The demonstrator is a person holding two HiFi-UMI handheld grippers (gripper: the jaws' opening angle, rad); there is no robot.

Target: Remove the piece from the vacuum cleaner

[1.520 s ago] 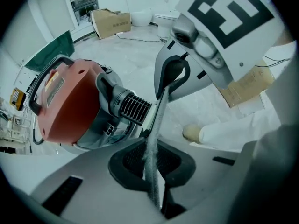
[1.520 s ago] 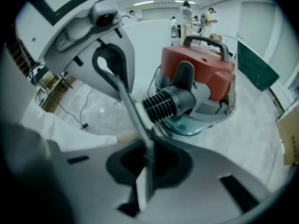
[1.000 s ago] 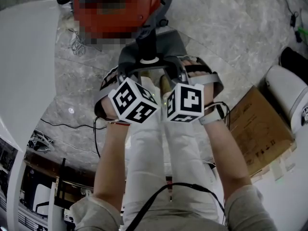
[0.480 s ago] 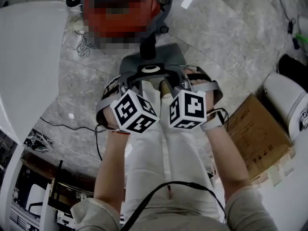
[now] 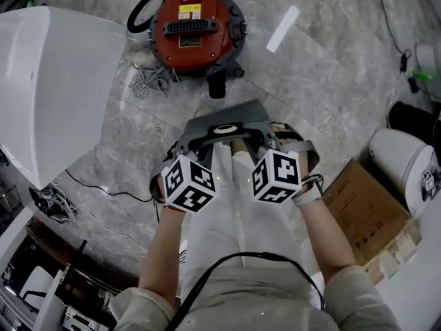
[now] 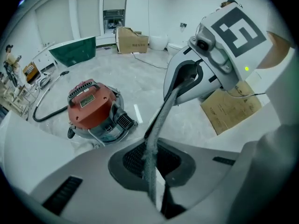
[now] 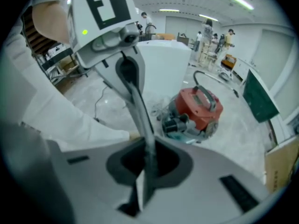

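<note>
We have both grippers clamped shut on the grey piece (image 5: pixel 222 118): left gripper (image 5: pixel 180 145) on its left edge, right gripper (image 5: pixel 274 135) on its right edge. The piece is up off the floor (image 5: pixel 324 61), apart from the red vacuum cleaner (image 5: pixel 193 33) standing beyond it.

The left gripper (image 6: pixel 152 171) clamps its jaws on the thin grey piece (image 6: pixel 161 120), which runs toward 1 o'clock into the right gripper (image 6: pixel 180 85). The red vacuum cleaner (image 6: pixel 91 108) sits at 9 o'clock.
</note>
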